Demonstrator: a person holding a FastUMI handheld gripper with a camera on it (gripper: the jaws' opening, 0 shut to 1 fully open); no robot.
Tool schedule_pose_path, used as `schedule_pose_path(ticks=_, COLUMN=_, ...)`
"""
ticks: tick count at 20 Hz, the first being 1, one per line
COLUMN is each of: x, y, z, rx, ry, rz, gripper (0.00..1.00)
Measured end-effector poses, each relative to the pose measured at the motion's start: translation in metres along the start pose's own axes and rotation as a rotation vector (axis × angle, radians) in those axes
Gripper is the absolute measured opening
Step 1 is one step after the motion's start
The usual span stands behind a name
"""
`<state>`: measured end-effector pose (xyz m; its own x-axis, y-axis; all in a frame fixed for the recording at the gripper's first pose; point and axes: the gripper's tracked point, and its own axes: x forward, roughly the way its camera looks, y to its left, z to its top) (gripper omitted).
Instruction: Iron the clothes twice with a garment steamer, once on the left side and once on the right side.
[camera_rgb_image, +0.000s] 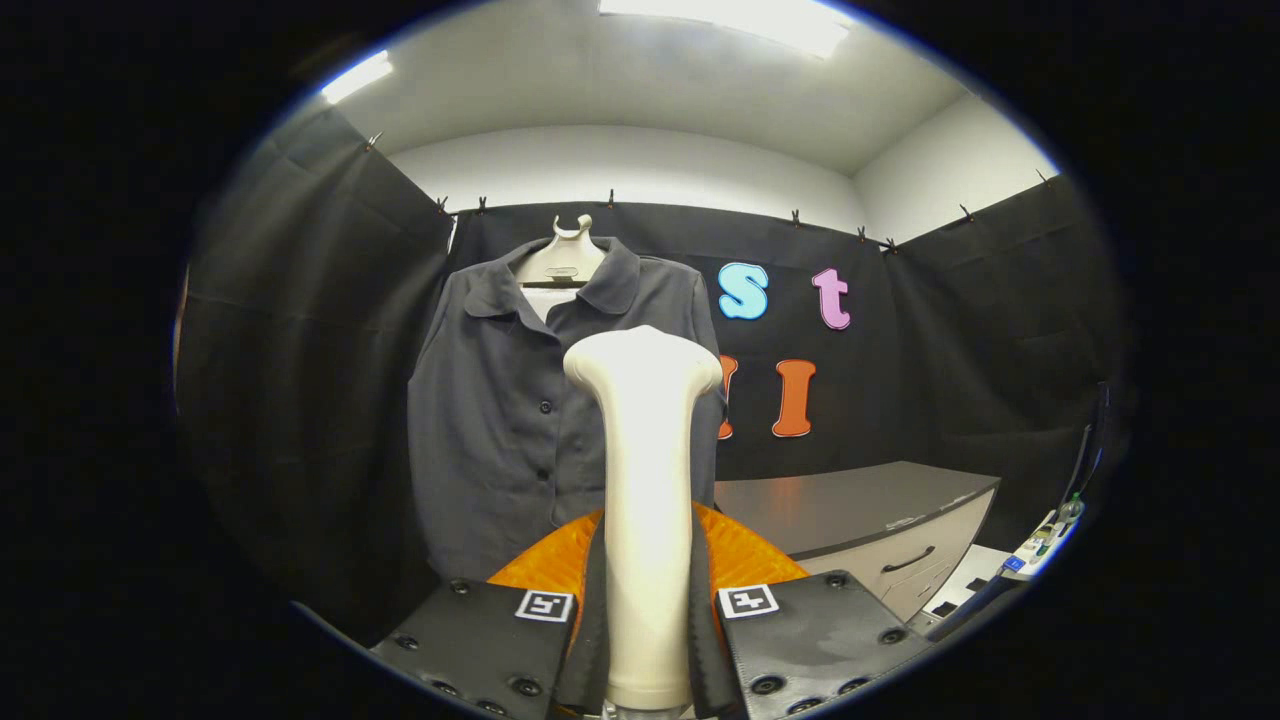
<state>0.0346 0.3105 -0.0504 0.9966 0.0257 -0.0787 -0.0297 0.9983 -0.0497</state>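
Black cloth walls the booth, where a dark shirt (520, 420) hangs buttoned on a pale hanger form (566, 262), with a grey worktop (850, 505) beyond to the right.

Steamer in hand, pass not yet begun: the gripper (648, 640) is clenched on the pale garment steamer (645, 480), both fingers pressing its handle, the head standing upright in front of the shirt's right half and seemingly short of the fabric. Judging by this, the next move is to bring the head up to one side of the shirt and draw it steadily along the cloth.
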Motion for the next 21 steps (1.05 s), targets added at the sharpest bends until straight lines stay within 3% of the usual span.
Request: schedule_pose_path(ticks=21, x=0.010, y=0.021, z=-0.005, rx=-0.028, ry=0.013, rz=0.039, gripper=0.39)
